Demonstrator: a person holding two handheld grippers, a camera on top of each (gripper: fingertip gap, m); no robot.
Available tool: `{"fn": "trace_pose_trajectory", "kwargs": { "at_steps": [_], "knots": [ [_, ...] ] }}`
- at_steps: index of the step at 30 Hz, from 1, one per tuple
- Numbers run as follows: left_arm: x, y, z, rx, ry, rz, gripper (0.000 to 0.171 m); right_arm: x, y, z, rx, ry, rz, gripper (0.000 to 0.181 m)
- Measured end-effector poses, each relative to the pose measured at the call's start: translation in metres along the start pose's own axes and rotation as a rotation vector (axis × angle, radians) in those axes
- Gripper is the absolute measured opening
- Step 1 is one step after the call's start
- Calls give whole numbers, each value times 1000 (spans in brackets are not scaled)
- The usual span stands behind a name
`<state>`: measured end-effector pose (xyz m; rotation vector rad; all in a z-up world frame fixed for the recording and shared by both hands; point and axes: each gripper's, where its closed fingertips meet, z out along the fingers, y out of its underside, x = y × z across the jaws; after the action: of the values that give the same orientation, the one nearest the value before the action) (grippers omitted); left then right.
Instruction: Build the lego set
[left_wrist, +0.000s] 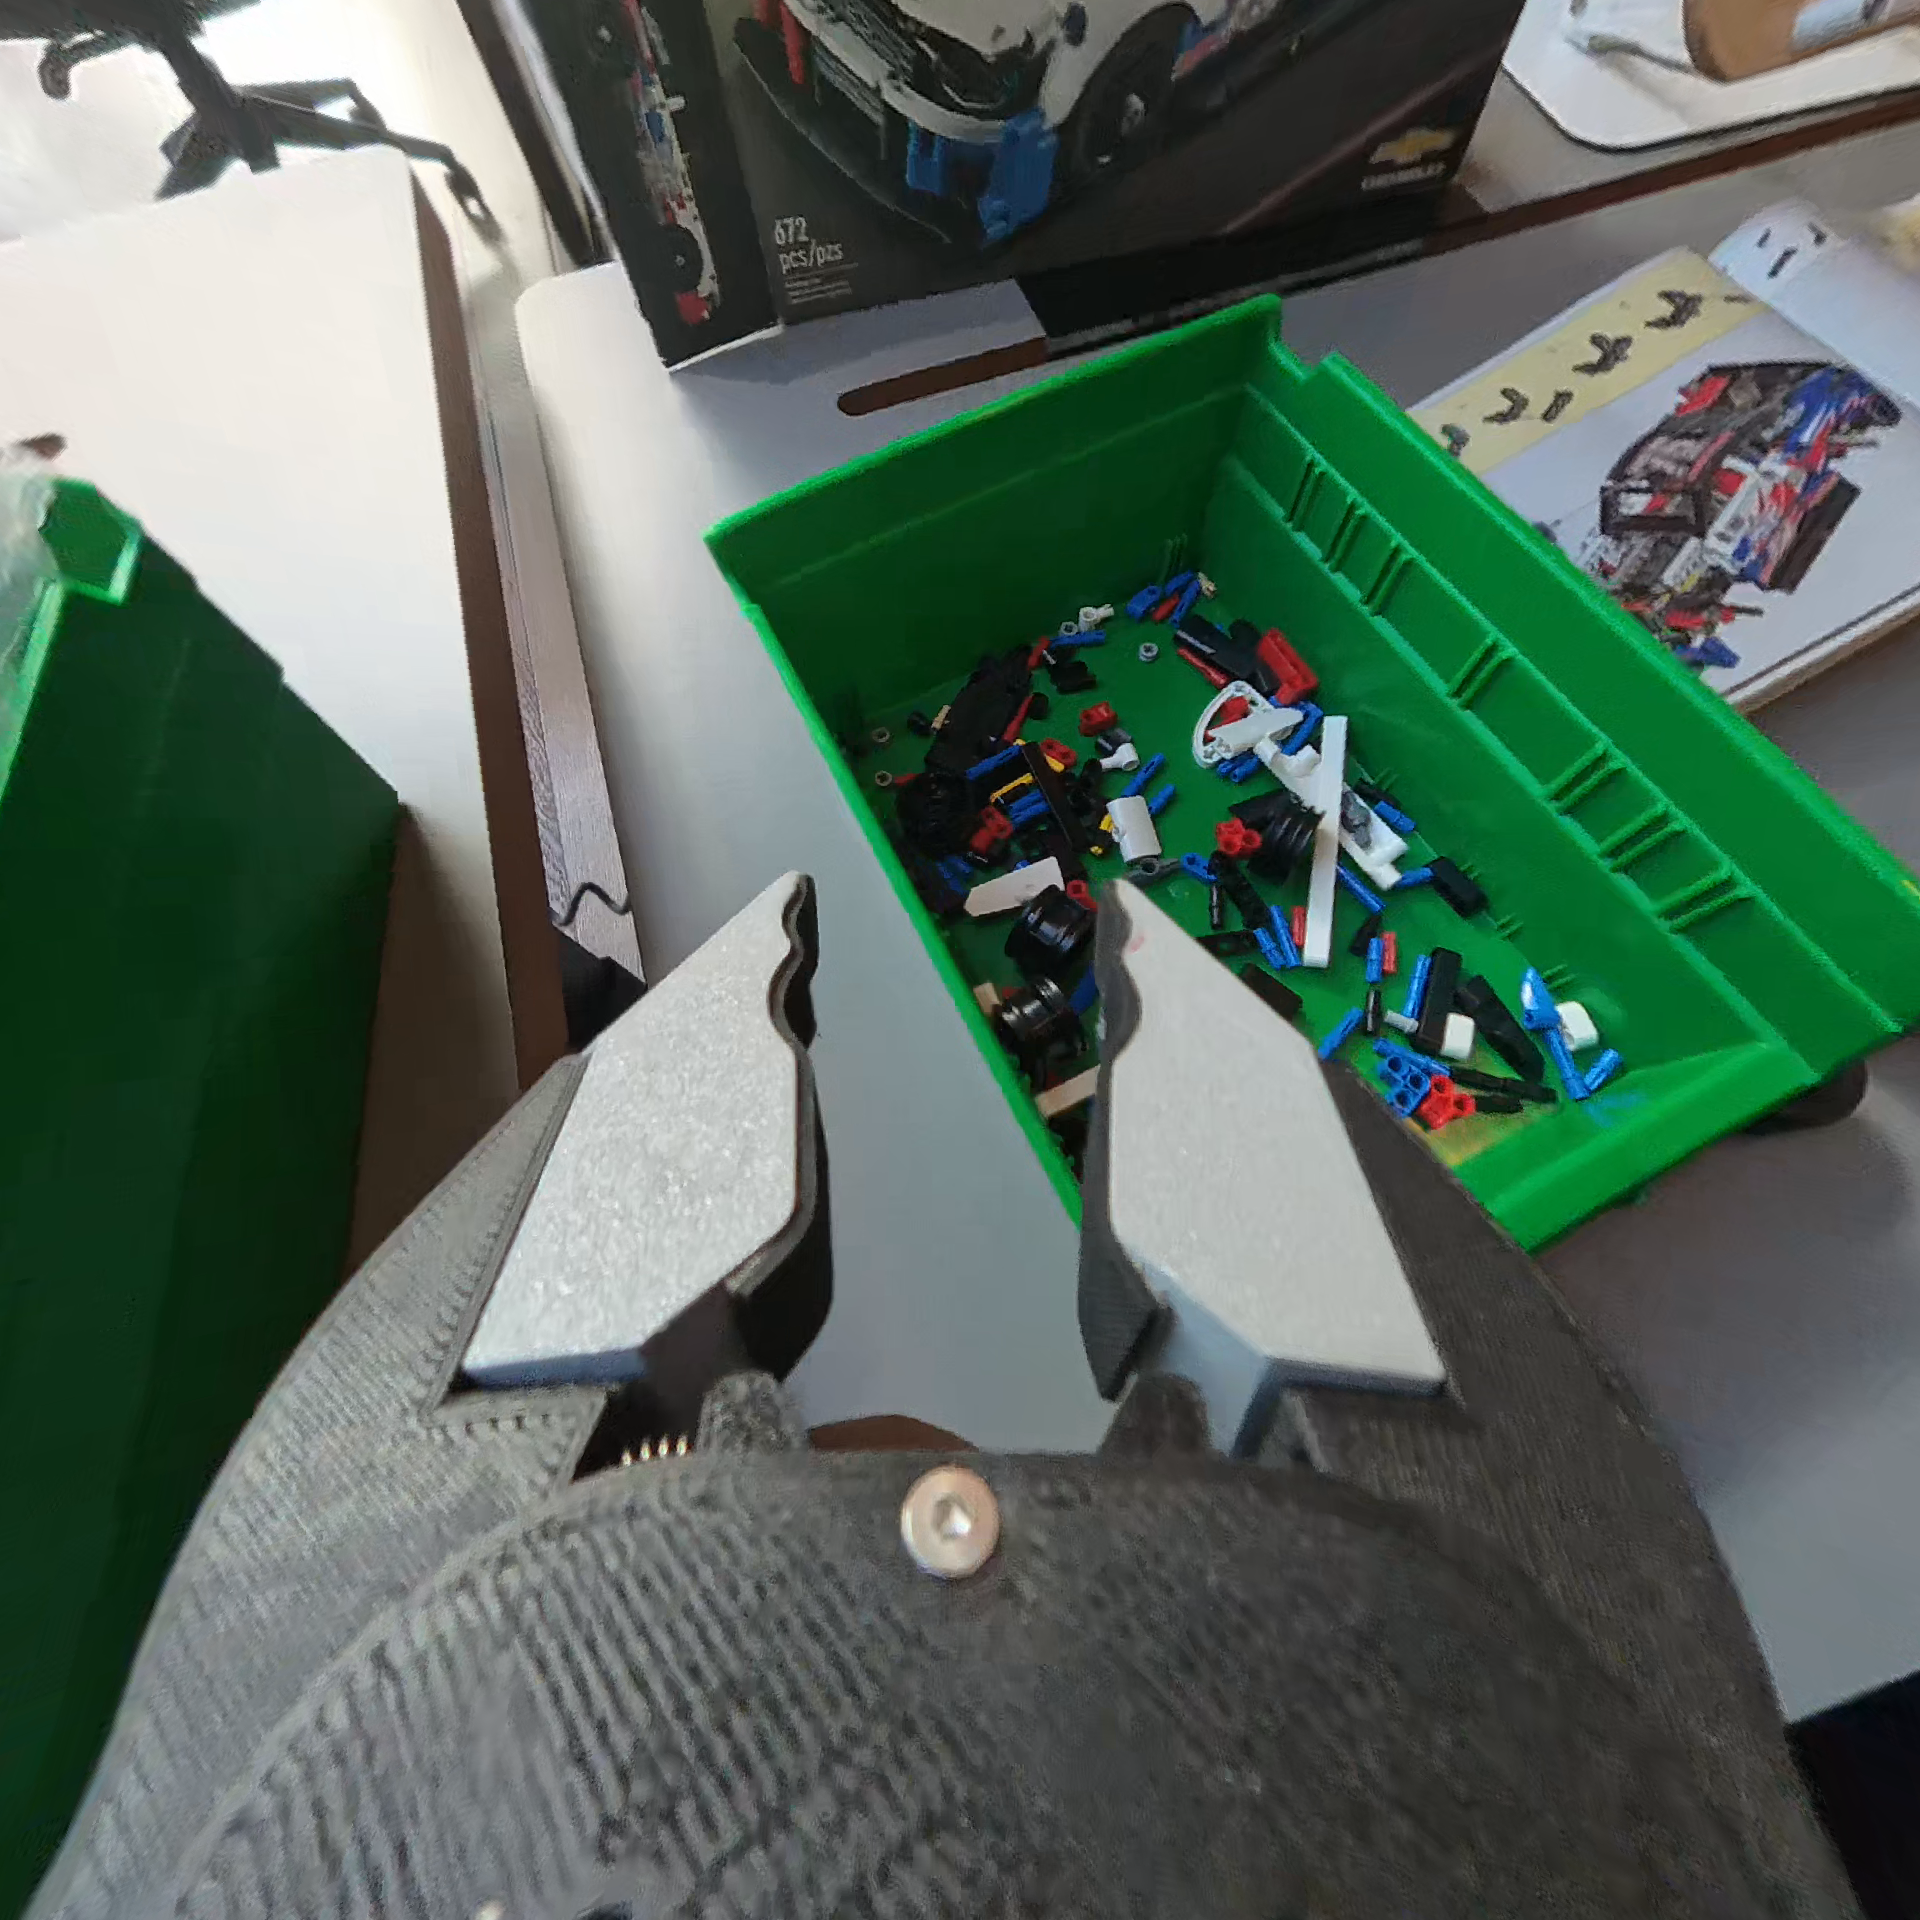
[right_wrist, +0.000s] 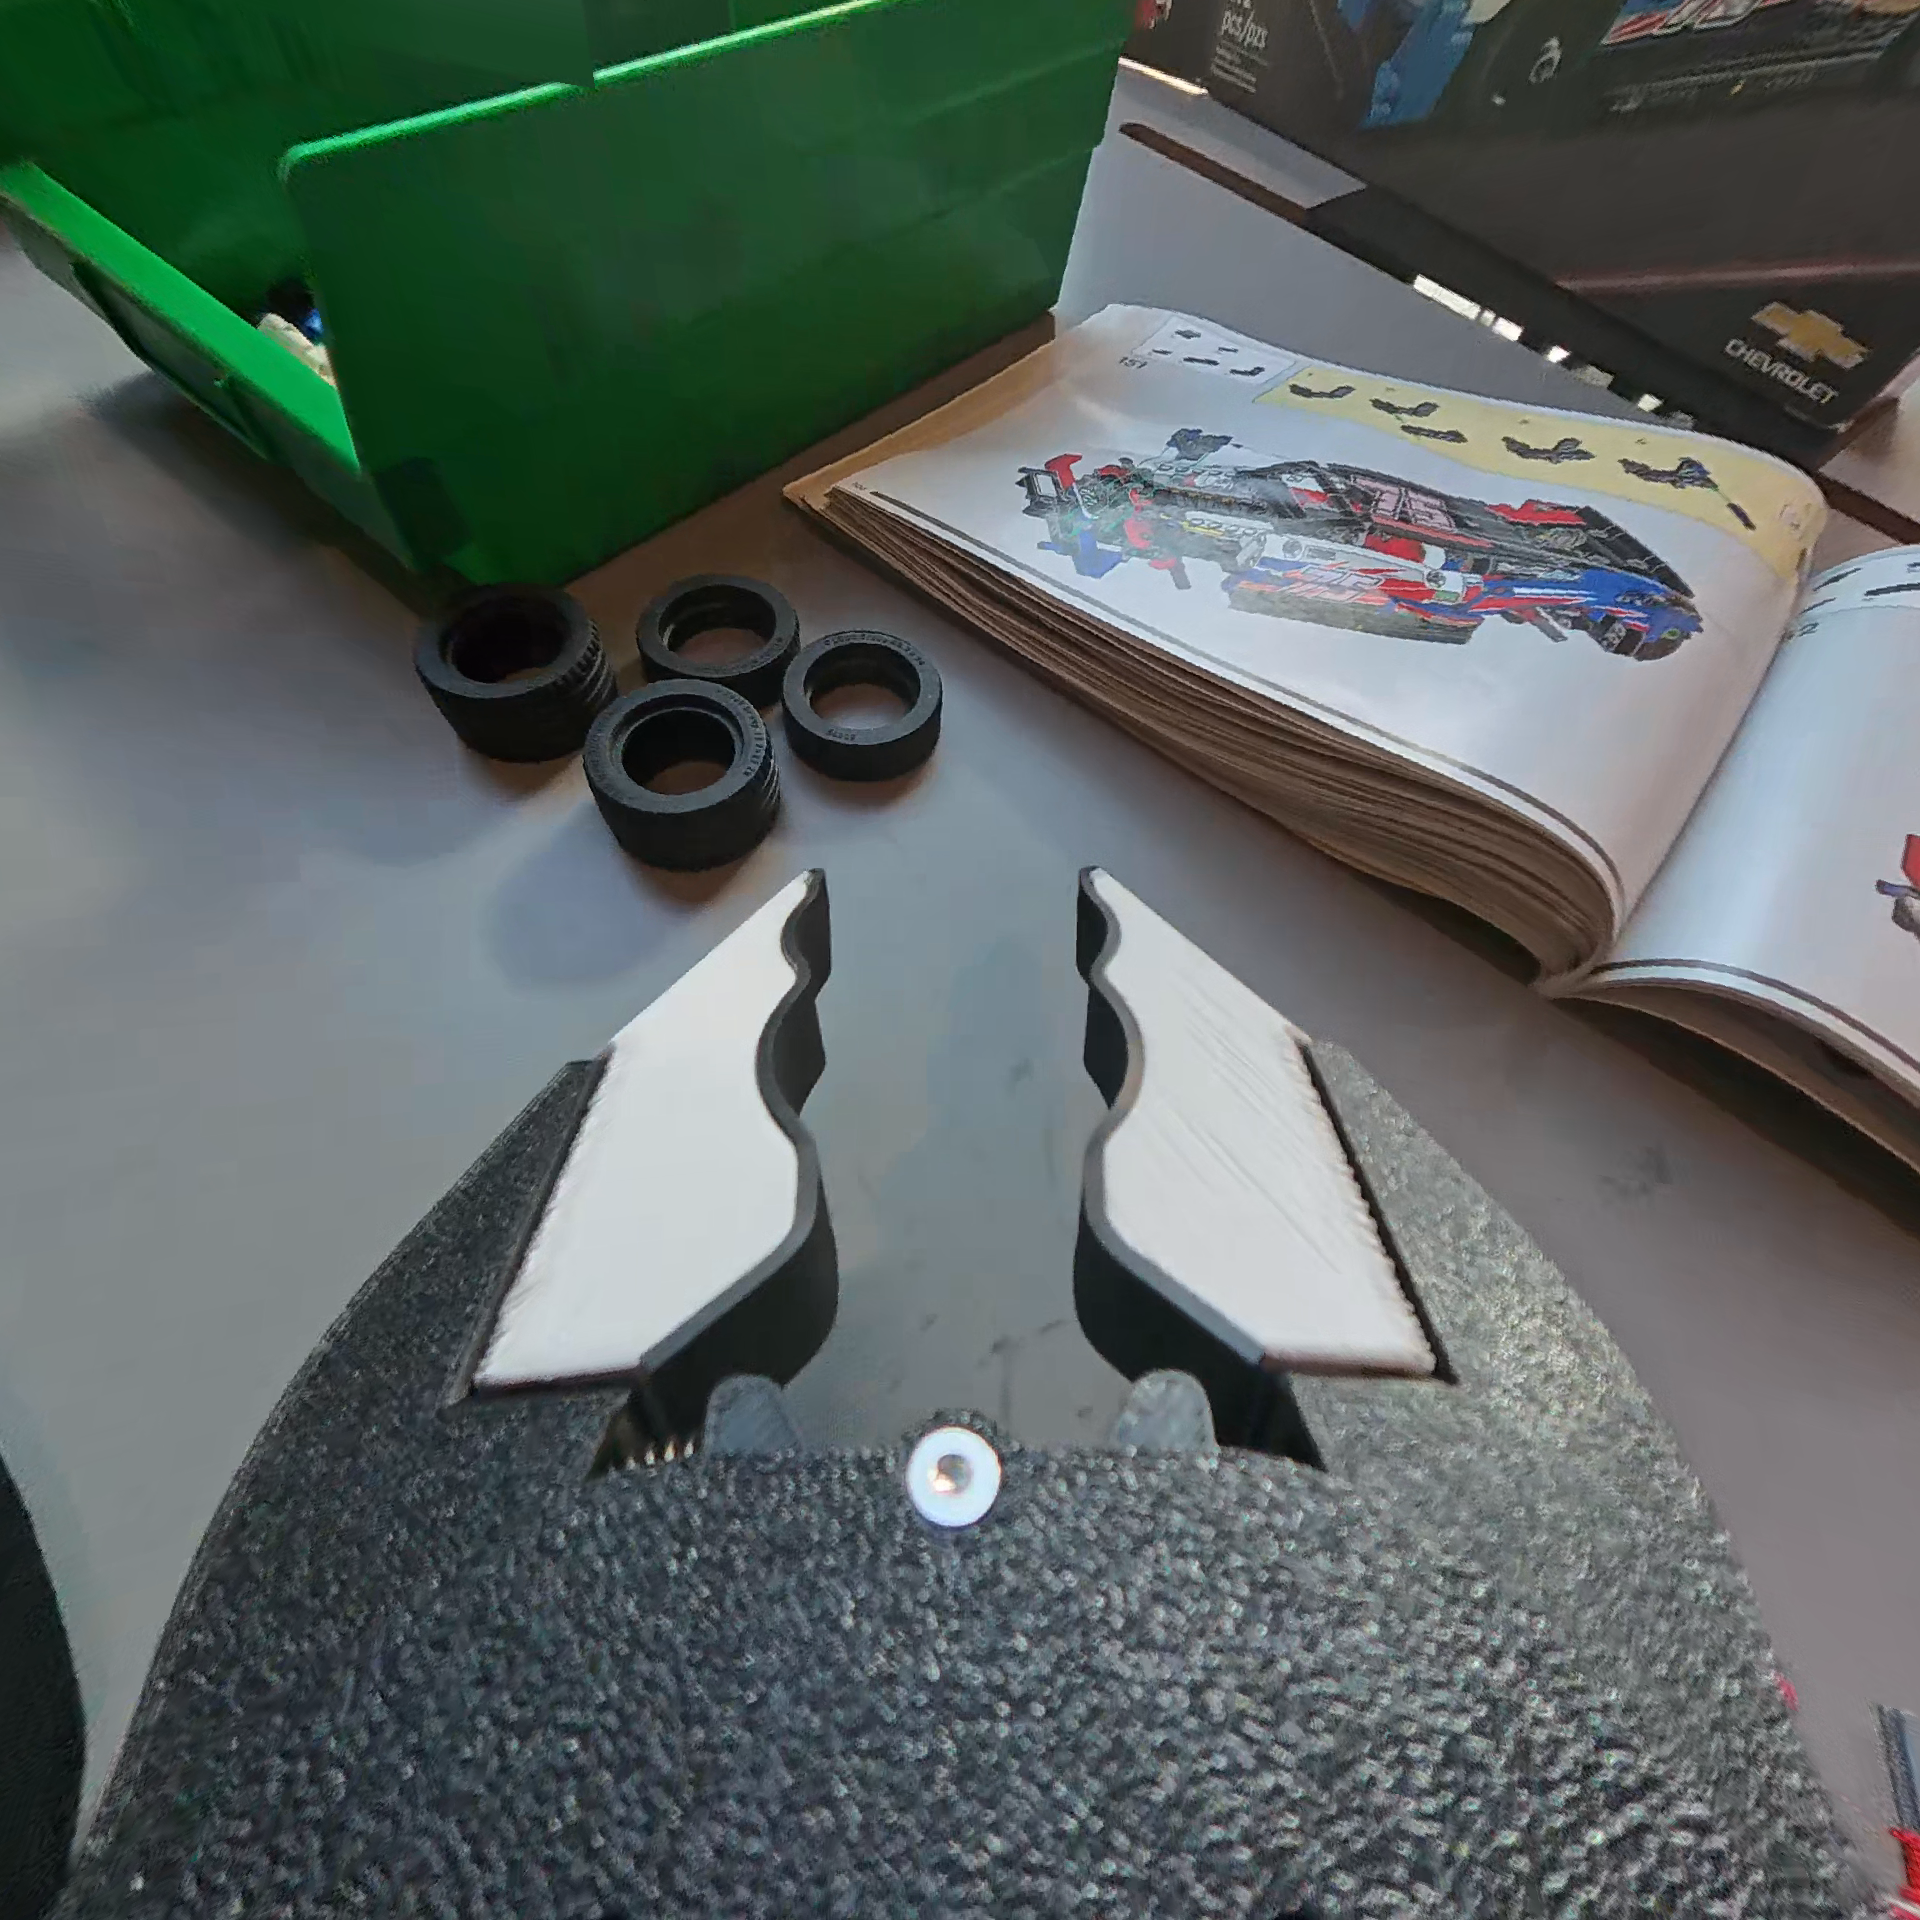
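Tyres (right_wrist: 681, 686) waiting beside the green bin (right_wrist: 665, 312)
Both hand-held grippers, left (left_wrist: 956, 904) and right (right_wrist: 953, 883), gape wide, empty; rubber tyres look light, grippy, best pinched across the tread.

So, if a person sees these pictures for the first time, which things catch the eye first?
The bright green bin, full of small loose lego pieces, stands ahead of the open left tongs. Four black tyres lie grouped on the grey table in front of the open right tongs. To their right lies the open instruction booklet.
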<state>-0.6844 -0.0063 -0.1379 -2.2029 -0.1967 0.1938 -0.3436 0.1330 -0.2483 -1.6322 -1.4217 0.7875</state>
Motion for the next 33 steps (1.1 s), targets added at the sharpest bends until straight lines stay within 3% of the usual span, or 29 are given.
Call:
{"fn": "trace_pose_trajectory", "kwargs": {
  "at_steps": [6, 10, 16, 26, 33],
  "knots": [
    [14, 3, 34, -274, 61, 254, 45, 6, -6, -5, 52, 24, 18, 43],
    [4, 5, 66, -434, -22, 427, 37, 6, -7, -5, 57, 26, 16, 42],
    [5, 2, 93, -556, 20, 426, 29, 7, -8, -6, 62, 23, 31, 40],
    [14, 26, 115, -755, 78, 562, 13, 9, -8, -7, 72, 19, 44, 35],
    [19, 71, 111, -1073, 164, 710, 15, 8, -8, -7, 71, 20, 40, 34]
  ]
}}
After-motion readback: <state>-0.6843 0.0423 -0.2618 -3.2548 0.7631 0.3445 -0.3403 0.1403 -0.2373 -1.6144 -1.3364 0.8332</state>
